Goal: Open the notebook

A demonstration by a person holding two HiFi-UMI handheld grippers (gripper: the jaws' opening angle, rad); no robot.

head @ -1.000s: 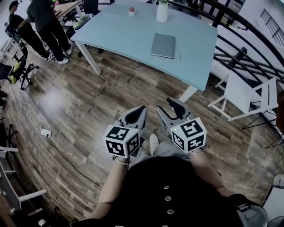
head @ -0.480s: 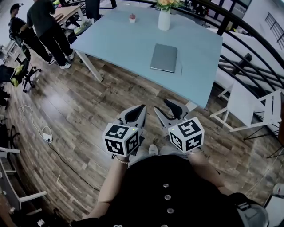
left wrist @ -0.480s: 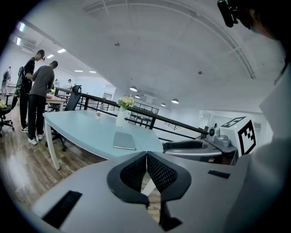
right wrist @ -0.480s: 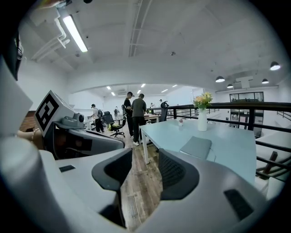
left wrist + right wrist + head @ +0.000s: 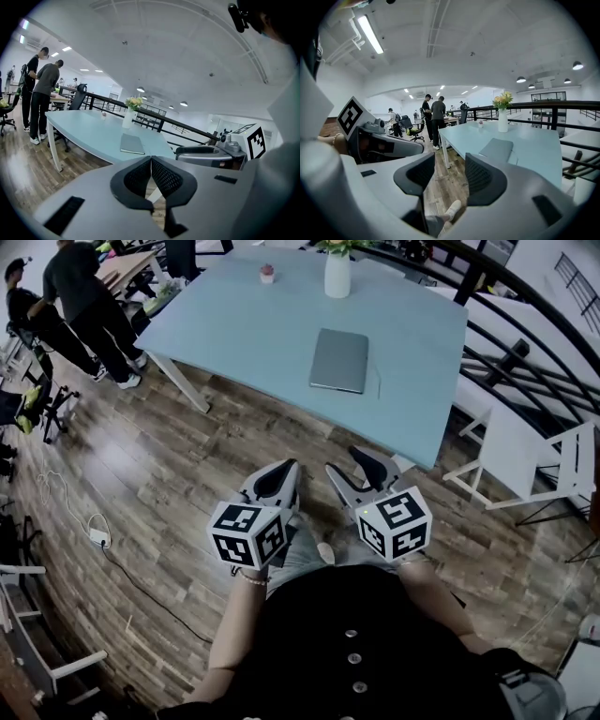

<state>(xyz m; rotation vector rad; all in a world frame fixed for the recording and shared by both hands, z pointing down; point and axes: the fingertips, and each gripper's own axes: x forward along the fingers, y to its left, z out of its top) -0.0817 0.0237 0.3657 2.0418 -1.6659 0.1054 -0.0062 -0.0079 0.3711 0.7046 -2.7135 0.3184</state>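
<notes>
Closed grey notebook [image 5: 339, 360] on pale blue tabletop [image 5: 234, 324], well ahead; left tongs [image 5: 286, 474] pressed together, right tongs [image 5: 349, 467] just opened wider, empty. Probably best to approach the cover's free edge low.

Bright, even ceiling light; heavy fisheye distortion, dark corners.

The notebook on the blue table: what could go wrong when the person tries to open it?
The notebook lies closed and flat on the table, so a claw may push it along instead of lifting the cover.
The vase stands behind it; a long push might tip it.
The left claw is shut and would need to open before pinching the cover.
</notes>
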